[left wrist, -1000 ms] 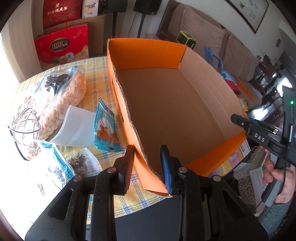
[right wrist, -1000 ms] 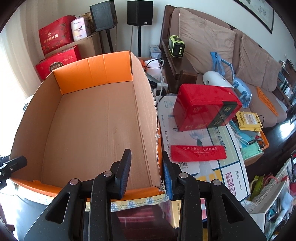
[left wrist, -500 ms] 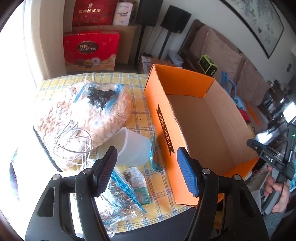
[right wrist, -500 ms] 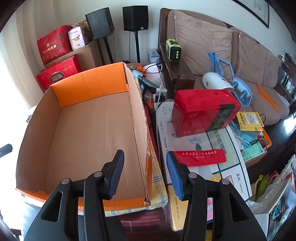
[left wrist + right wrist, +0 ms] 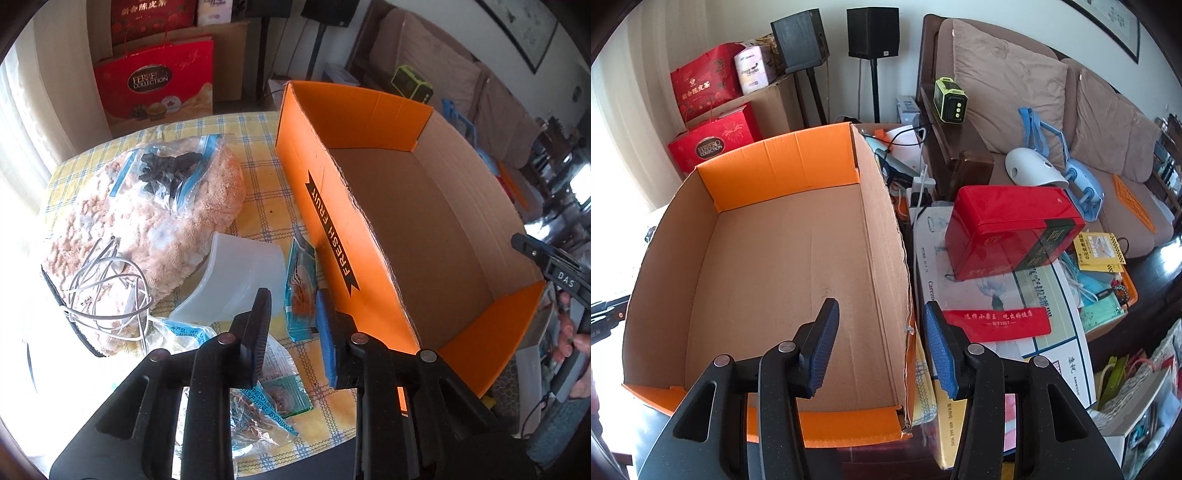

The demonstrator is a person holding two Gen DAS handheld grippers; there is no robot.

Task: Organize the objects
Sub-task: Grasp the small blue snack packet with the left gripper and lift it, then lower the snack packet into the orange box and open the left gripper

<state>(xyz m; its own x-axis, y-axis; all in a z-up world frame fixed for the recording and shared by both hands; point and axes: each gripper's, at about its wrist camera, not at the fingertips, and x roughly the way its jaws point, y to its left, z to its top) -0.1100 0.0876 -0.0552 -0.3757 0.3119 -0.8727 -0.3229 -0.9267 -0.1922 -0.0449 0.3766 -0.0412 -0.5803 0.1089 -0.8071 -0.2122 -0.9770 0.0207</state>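
Observation:
An empty orange cardboard box [image 5: 424, 236] marked FRESH FRUIT stands on the checked tablecloth [image 5: 258, 147]; it also fills the right wrist view [image 5: 775, 258]. Left of it lie a teal snack packet [image 5: 301, 284], a translucent plastic cup [image 5: 240, 277] on its side, a clear bag of dried goods [image 5: 258, 398], a white cable [image 5: 107, 288] and a zip bag of dark pieces [image 5: 166, 173] on a plush cushion [image 5: 147, 229]. My left gripper [image 5: 291, 336] is open and empty, just above the teal packet. My right gripper [image 5: 879, 347] is open and empty over the box's right wall.
Red gift boxes [image 5: 155, 88] stand behind the table. Right of the box are a red tin [image 5: 1012, 229], a white carton [image 5: 997, 314], a sofa [image 5: 1034, 92] and clutter. The right gripper's body [image 5: 554, 269] shows beyond the box's far corner.
My left gripper let go of the box's left wall, pulled back, then came down over the teal packet with its jaws narrower. My right gripper let go of the right wall and opened wider.

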